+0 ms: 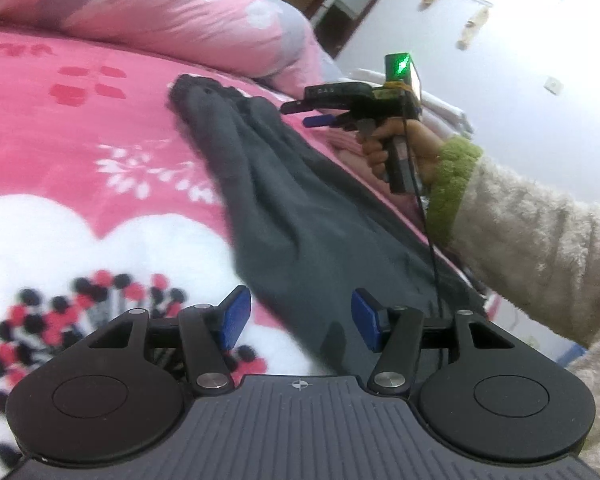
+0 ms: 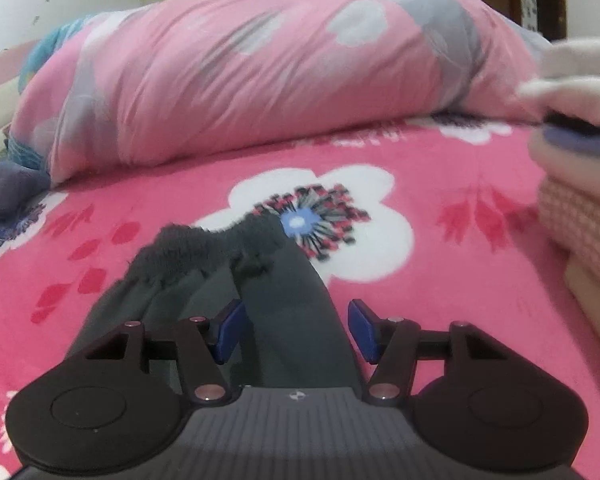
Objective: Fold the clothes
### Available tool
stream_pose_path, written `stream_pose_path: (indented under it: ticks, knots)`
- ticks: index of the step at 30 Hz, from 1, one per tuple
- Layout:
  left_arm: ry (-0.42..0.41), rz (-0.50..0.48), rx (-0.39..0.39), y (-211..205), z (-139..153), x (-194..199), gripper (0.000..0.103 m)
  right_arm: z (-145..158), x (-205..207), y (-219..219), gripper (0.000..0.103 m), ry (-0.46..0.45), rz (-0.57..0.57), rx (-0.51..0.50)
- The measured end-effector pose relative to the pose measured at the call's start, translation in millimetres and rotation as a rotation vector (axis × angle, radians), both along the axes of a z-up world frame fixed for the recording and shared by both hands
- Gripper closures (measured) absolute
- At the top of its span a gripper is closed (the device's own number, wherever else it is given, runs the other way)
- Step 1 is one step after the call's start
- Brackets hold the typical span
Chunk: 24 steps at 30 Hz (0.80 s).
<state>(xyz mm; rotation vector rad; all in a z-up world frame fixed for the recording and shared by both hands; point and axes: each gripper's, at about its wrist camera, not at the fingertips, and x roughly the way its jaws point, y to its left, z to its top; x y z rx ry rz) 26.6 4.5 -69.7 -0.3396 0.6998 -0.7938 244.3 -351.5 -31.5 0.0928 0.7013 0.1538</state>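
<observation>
Dark grey fleece garment lies on the pink floral bed, long axis running near to far. Left gripper sits at its near end, right gripper at its far end; both jaws open, empty.

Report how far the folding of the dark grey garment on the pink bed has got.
Done: the dark grey garment lies on the pink blanket gathered into a long narrow strip, its fuzzy end bunched. In hand: nothing; the left gripper and right gripper both hover with jaws open. Left: folding the strip shorter end to end, then perhaps adding it to the folded stack.
</observation>
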Motion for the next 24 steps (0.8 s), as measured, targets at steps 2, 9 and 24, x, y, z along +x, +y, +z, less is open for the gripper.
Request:
stream_pose_path:
  ticks: [2, 9, 24]
  knots:
    - [0.001, 0.036, 0.006, 7.1, 5.7, 2.6, 0.047, -1.3, 14.5, 6.5, 0.042, -0.023, 0.011, 0.010]
    - [-0.028, 0.146, 0.049, 28.2, 18.4, 32.8, 0.047, -21.1, 81.4, 23.7, 0.029, 0.002, 0.073, 0.009]
    - [-0.090, 0.224, 0.108, 30.6, 19.8, 98.2, 0.047, 20.4, -17.9, 88.7, 0.094, -0.403, 0.318, -0.417]
